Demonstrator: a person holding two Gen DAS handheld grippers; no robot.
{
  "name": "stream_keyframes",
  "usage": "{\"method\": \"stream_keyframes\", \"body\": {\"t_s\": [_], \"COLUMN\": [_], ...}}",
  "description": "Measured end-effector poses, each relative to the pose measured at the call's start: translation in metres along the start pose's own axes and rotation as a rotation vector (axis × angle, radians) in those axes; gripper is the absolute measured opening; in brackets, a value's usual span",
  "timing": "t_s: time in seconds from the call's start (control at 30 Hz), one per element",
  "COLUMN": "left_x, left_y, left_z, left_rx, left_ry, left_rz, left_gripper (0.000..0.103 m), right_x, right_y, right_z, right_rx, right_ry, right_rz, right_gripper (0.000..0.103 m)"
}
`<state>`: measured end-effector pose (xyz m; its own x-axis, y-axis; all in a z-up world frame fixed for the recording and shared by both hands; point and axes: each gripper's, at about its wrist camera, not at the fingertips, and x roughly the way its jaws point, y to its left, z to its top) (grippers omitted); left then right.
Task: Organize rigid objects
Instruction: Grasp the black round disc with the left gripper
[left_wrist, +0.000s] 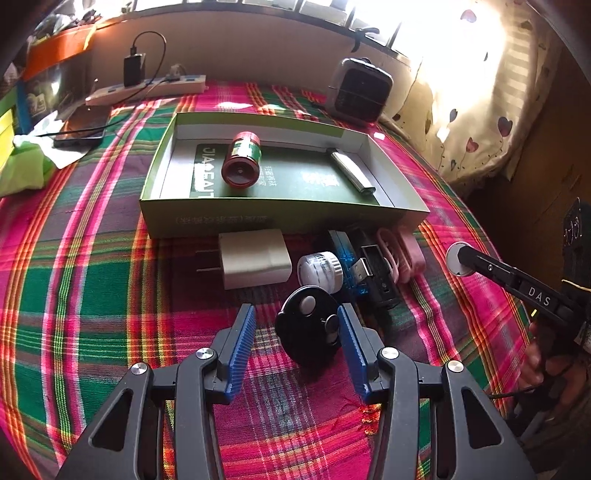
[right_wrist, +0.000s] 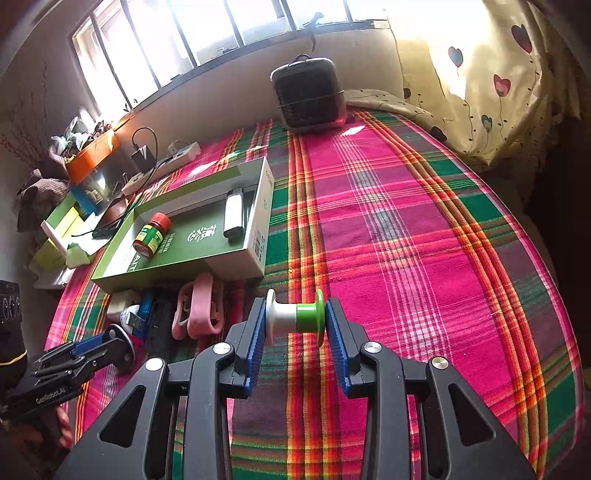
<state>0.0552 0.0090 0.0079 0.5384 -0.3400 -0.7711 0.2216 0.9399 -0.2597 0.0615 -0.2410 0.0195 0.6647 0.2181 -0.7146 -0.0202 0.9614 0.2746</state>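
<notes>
A plaid cloth (left_wrist: 92, 295) of woven pink, green and orange stripes is covering the surface, and a shallow rectangular cardboard box (left_wrist: 236, 218) with matte green walls is lying open on it. Two things are being kept inside the box: one small cylindrical jar (left_wrist: 242, 158) with a glossy red lid, lying on its side, and one slim white lighter (left_wrist: 351, 171) with a metal end, well apart from the jar. Just in front of the box a loose row is being formed by one smooth white charger block (left_wrist: 255, 262) with two flat prongs, one ribbed white round cap (left_wrist: 319, 267), one black USB piece (left_wrist: 376, 273) and one pink looped clip (left_wrist: 402, 254). The left tongs (left_wrist: 297, 321), with two ribbed blue pads, are being held released around one flat black oval remote (left_wrist: 308, 328), whose right edge is lying against the right pad while the left pad is standing clear. The right tongs (right_wrist: 295, 317) are being kept clenched on one plastic spool (right_wrist: 295, 314), half white and half green, with a flange at each end pressed against a pad, above the cloth to the right of the box. One grey grilled fan (right_wrist: 308, 96) is standing near the window.
</notes>
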Motion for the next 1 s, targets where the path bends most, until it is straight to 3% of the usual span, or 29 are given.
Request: {"method": "stream_keyframes", "body": {"t_s": [0.27,0.4,1.0], "left_x": [0.0006,0.001,-0.0009], "left_y": [-0.0028,-0.0018,-0.0001], "left_z": [-0.0003,-0.0012,-0.0021], "left_rx": [0.003,0.001,0.0], "left_ry": [-0.009,-0.007,-0.013], "left_rz": [0.015,0.023,0.022], "left_gripper": [0.044,0.029,0.029], "right_x": [0.0035,0.0033,0.0031], "right_y": [0.0028,0.0032,0.0038], "right_z": [-0.0039,-0.005,-0.0057], "right_rx": [-0.007,-0.008,-0.011], "right_ry": [0.014,0.013,0.014], "right_rz": [0.007,0.006,0.003], "right_gripper": [0.033,0.033,0.033]}}
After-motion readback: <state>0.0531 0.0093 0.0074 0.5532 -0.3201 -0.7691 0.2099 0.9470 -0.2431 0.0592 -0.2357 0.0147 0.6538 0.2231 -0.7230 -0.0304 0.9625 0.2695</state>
